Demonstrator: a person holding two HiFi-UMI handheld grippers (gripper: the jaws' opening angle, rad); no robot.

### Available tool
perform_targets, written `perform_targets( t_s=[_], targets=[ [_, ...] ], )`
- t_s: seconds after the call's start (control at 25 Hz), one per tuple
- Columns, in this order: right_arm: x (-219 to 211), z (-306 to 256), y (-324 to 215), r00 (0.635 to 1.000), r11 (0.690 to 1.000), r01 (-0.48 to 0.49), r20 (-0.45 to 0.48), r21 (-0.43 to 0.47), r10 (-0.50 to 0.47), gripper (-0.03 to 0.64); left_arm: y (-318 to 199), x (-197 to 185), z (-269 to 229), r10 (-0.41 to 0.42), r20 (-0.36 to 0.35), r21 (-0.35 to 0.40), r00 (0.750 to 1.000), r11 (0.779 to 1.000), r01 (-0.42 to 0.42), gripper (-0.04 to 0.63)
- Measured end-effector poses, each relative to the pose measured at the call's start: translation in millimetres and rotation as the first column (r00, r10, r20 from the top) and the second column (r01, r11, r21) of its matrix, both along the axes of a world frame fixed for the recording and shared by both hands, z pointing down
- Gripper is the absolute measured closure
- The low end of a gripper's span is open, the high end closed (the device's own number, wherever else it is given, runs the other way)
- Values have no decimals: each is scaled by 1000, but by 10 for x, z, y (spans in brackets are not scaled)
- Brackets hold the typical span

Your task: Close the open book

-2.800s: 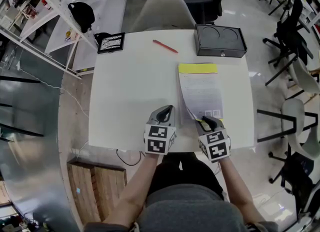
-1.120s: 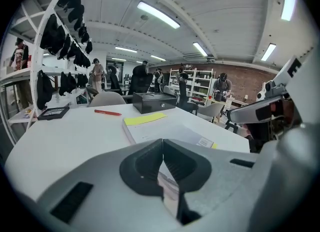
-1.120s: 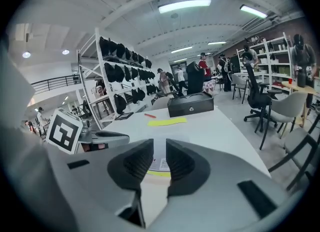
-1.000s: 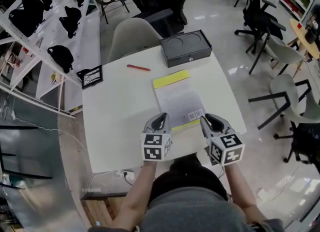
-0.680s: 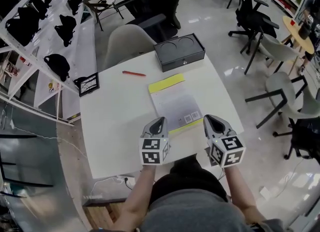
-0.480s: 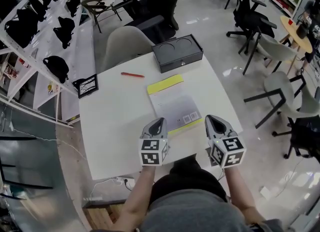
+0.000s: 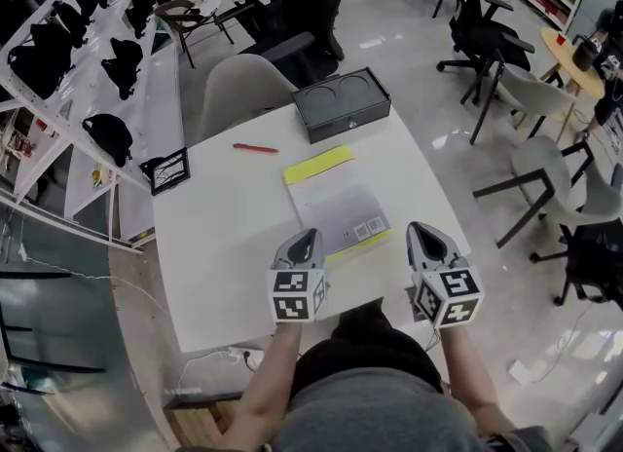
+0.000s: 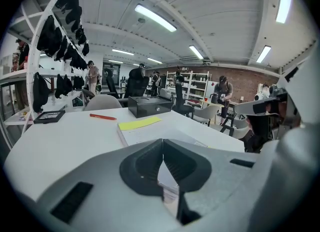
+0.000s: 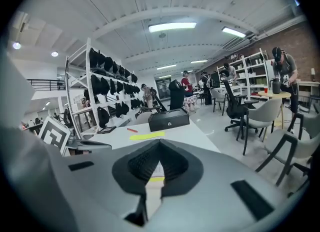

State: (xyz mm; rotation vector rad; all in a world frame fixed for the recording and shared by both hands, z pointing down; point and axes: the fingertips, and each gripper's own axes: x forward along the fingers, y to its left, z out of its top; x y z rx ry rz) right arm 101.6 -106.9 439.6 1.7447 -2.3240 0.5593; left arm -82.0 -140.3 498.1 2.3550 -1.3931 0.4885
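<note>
The book [image 7: 337, 205] lies shut and flat on the white table [image 7: 219, 236], its white cover up and a yellow band along its far edge. My left gripper [image 7: 303, 240] is shut and empty, just left of the book's near corner. My right gripper [image 7: 425, 235] is also shut and empty, off to the right of the book near the table's front right edge. The left gripper view shows the book [image 8: 150, 130] beyond the closed jaws of the left gripper [image 8: 163, 142]. From the right gripper [image 9: 160, 143], the book's yellow band [image 9: 146, 135] shows further off.
A black box [image 7: 342, 103] stands at the table's far edge and a red pen [image 7: 255, 148] lies left of it. A small black frame [image 7: 167, 170] sits at the far left corner. A grey chair [image 7: 238, 90] stands behind the table, with office chairs [image 7: 492, 46] to the right.
My right gripper has drawn away from the book's near corner to the right, and its jaws have closed. The book stays flat. The left gripper has held still.
</note>
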Motion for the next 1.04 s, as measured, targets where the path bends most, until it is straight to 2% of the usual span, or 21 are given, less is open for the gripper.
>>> perform_targets(
  t_s=[0.84, 1.04],
  targets=[
    [122, 8, -42, 1000, 1000, -8, -4, 9, 8, 614, -93, 14, -26, -26, -9, 6, 1000, 1000, 26, 589],
    [166, 35, -78, 1000, 1000, -5, -4, 7, 5, 614, -132, 9, 12, -47, -12, -15, 999, 999, 47, 588]
  ],
)
